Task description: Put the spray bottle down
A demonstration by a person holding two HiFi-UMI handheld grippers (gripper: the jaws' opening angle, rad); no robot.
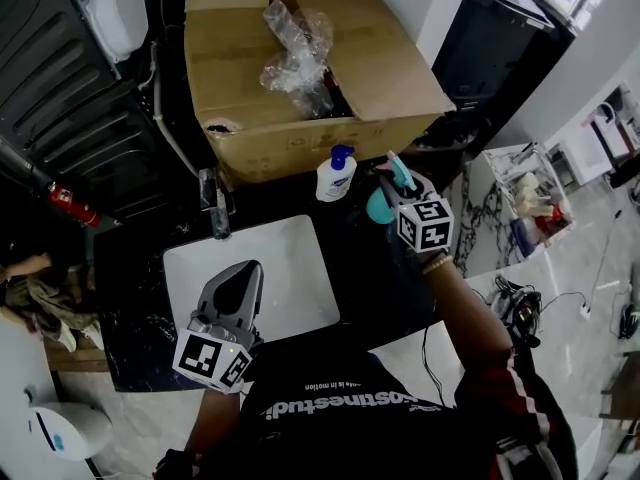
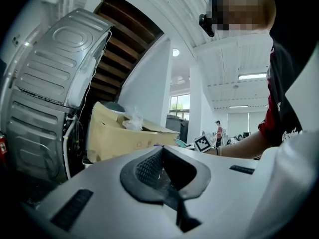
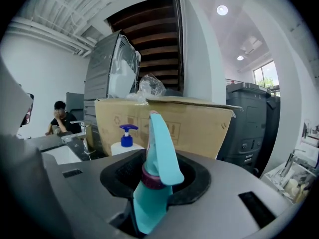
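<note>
A teal spray bottle [image 3: 152, 193] with a purple collar stands upright between the jaws of my right gripper [image 3: 155, 169], which is shut on it. In the head view that gripper [image 1: 392, 184] holds the bottle [image 1: 379, 206] over the dark countertop [image 1: 130, 298], just right of a white pump bottle [image 1: 335, 176] and in front of the cardboard box [image 1: 300, 128]. My left gripper [image 1: 243, 273] hovers over the white sink [image 1: 300, 268]. Its jaws meet at the tip with nothing between them [image 2: 160, 151].
The big cardboard box [image 3: 199, 128] with a crumpled plastic bag [image 1: 295, 53] fills the back of the counter. A faucet [image 1: 215, 208] stands behind the sink. A grey appliance [image 1: 60, 98] is at the left, and the counter's edge drops off at the right.
</note>
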